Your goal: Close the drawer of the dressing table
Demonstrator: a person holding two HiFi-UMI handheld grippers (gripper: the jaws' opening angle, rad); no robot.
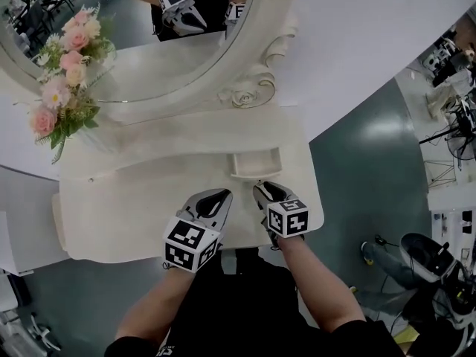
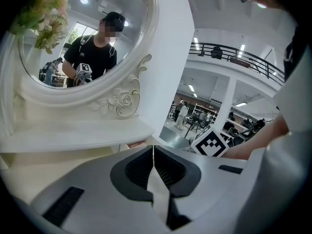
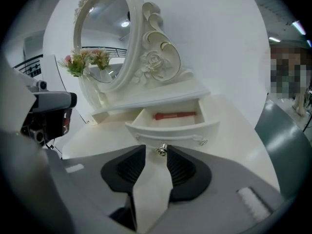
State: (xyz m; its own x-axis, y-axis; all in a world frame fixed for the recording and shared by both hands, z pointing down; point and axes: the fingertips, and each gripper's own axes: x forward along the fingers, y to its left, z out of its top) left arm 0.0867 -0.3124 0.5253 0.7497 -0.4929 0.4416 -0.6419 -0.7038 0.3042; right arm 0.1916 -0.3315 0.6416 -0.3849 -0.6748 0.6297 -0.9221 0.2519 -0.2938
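The cream dressing table (image 1: 126, 214) has a small drawer (image 1: 255, 166) pulled out under the mirror's shelf. In the right gripper view the drawer (image 3: 170, 126) holds a red stick (image 3: 175, 115), and its metal knob (image 3: 161, 150) sits on the front. My right gripper (image 3: 157, 149) is open right at the drawer front, with the knob between its tips and the pads not pressing it. In the head view the right gripper (image 1: 262, 188) is just below the drawer. My left gripper (image 1: 218, 197) hovers beside it over the tabletop, shut and empty (image 2: 153, 147).
An oval mirror (image 1: 149, 43) in a carved frame stands at the back, with pink flowers (image 1: 65, 76) to its left. Right of the table lies teal floor, with stands and cabled equipment (image 1: 435, 262) further right. The table's front edge is at my body.
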